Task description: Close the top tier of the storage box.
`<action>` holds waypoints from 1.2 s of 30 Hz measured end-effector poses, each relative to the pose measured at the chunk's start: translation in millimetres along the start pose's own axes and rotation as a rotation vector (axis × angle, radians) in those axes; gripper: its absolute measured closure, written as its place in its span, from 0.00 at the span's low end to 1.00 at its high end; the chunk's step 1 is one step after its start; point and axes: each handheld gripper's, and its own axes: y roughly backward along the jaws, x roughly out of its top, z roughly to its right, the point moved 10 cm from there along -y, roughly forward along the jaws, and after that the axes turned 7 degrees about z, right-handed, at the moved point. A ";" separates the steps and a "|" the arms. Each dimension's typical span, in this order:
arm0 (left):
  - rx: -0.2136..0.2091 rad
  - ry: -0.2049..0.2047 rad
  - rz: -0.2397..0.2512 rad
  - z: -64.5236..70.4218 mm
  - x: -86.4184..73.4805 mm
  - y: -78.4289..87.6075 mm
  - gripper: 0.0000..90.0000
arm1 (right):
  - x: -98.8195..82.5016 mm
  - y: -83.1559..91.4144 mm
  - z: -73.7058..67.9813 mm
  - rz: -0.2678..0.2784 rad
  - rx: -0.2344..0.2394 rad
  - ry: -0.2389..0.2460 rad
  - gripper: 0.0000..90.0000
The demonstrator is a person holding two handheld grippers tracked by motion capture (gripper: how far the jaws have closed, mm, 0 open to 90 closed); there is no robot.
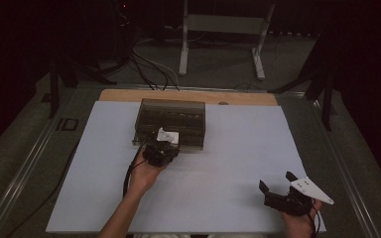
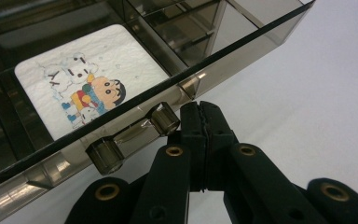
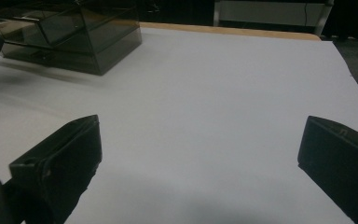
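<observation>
My left gripper (image 1: 161, 150) covers the near front of the smoky plastic box (image 1: 171, 116) in the high view, so I cannot tell there whether its jaws touch the handle (image 2: 133, 135). In the left gripper view the box runs off the top and left edges, and its tinted wall dims the lower part of the cartoon cloth (image 2: 91, 84) inside. In the right gripper view both jaws of my right gripper (image 3: 200, 154) are cut by the bottom edge, and the box is cropped at the top left.

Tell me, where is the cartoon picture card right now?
The cartoon card lies flat inside the smoky clear box, left in the left gripper view, behind the box's front wall and handle, just above the shut left gripper.
</observation>
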 end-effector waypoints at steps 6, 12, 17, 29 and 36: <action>0.010 0.004 0.001 -3.4 3.4 -2.0 1.00 | -0.7 0.4 1.7 -0.001 -0.003 -0.002 0.00; 0.012 0.005 -0.001 -4.2 6.2 -5.9 1.00 | -1.4 6.7 5.1 0.003 -0.017 -0.005 0.00; 0.009 0.009 0.004 -5.4 7.6 -7.8 1.00 | -2.3 11.1 9.4 0.004 -0.032 -0.015 0.00; 0.018 0.013 0.012 -9.8 9.2 -8.8 1.00 | -2.9 10.9 8.6 0.003 -0.031 -0.008 0.00; 0.019 0.012 0.011 -10.1 9.3 -9.3 1.00 | -3.0 10.3 7.6 0.002 -0.027 -0.010 0.00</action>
